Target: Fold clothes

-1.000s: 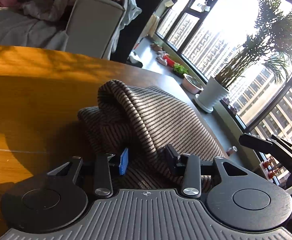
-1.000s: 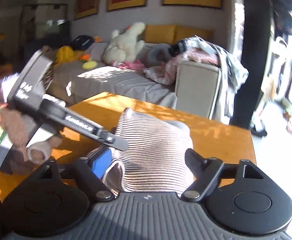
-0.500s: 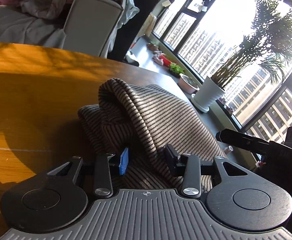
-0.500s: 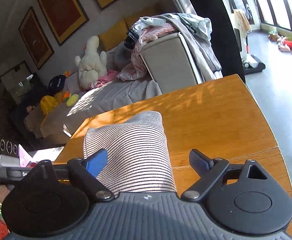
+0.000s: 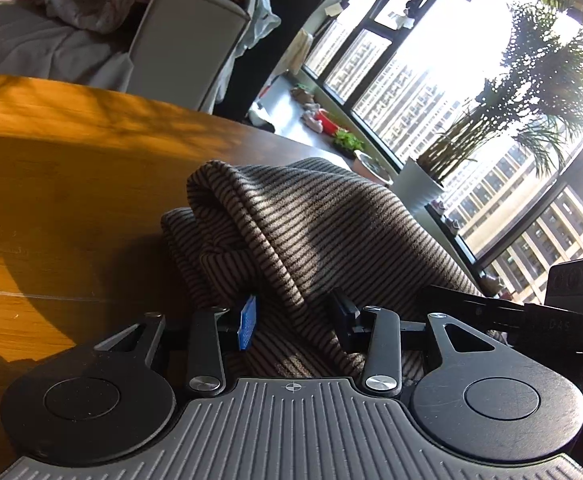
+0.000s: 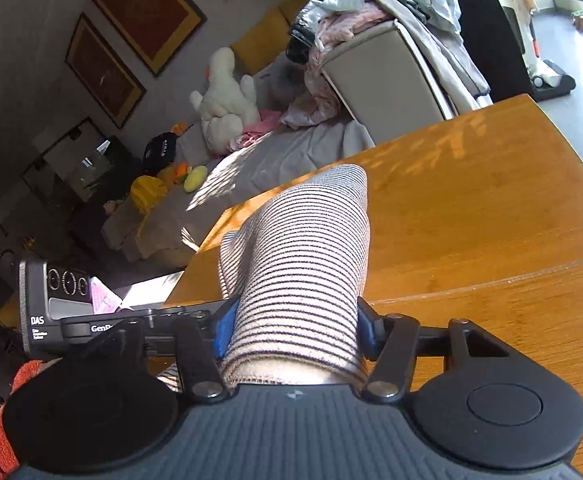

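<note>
Right wrist: hand-held gripper (image 6: 293,328) closing on garment (image 6: 303,256)

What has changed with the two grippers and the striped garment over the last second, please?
The right gripper rolled and dropped toward the wooden table, and its jaws, wide apart a second ago, are closing on a thick fold of the striped garment, the pads now touching both sides. The left gripper kept its hold on the bunched fabric, and the garment barely shifted.

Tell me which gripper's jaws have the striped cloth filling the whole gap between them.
The right gripper: its closing jaws flank the striped garment on both sides. The left gripper pinches only a fold beside its black finger, leaving a gap at its blue pad.
</note>
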Demonstrator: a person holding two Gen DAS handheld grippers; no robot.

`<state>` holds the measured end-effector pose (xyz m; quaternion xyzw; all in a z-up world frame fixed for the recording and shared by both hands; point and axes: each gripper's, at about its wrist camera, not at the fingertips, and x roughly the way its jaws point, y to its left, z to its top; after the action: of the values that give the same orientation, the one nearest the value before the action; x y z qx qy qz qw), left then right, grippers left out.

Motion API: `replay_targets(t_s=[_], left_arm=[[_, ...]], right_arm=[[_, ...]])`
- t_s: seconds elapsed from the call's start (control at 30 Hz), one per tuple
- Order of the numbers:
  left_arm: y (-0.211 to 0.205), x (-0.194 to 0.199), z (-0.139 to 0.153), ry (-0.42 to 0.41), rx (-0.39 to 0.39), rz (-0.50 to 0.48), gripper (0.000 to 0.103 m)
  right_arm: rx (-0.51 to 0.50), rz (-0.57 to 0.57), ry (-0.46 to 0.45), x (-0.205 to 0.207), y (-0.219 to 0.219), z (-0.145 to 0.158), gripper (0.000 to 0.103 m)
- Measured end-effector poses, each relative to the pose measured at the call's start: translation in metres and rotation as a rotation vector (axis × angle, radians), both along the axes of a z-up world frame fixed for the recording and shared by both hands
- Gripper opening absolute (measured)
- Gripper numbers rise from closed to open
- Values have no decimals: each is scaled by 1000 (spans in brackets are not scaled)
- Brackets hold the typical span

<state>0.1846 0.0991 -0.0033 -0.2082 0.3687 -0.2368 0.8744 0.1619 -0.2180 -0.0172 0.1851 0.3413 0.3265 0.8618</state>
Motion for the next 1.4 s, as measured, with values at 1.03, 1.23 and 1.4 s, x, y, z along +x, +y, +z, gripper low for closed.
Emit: replay_targets(t_s=[1.03,1.23,1.4], left_arm=[[7,-18,-2,36,61,54,54],[8,-17,-5,42,56,56,54],[4,-18,-6,43,43,47,53]], right_arm=[[-86,-71,63,-18,-5,-28,87],[-62,-22,21,-26,2,-10,58],[-57,-7,-62,-32,0,12,53]])
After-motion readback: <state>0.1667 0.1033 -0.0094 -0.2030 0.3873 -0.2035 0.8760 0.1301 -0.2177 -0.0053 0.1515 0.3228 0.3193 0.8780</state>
